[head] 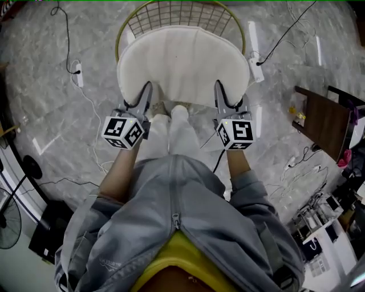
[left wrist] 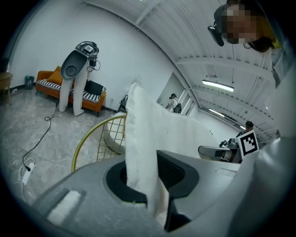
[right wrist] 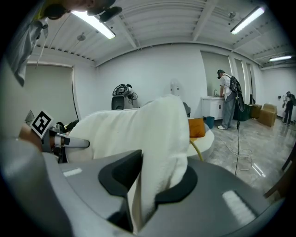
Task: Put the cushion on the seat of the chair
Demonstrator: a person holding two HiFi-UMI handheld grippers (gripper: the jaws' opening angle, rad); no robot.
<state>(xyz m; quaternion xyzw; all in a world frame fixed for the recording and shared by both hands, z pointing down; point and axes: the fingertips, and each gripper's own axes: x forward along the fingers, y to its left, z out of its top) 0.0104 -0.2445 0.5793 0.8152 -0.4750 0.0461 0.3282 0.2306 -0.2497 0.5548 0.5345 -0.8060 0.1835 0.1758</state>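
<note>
From the head view, the cushion (head: 182, 65) is lying over the chair (head: 179, 12) at twelve o'clock. The left gripper (head: 146, 94) is pinching its near edge at seven o'clock and the right gripper (head: 220, 92) at five, likely so it lands flat on the seat. In the left gripper view the jaws are clamping white fabric, and the right gripper view is showing the same. No writing is readable, only square markers (head: 122, 132).

You stand on grey marbled floor (head: 51, 108); an orange sofa (left wrist: 45, 77) sits upper left against the white wall (left wrist: 120, 55), strip lights (right wrist: 97, 25) overhead.
</note>
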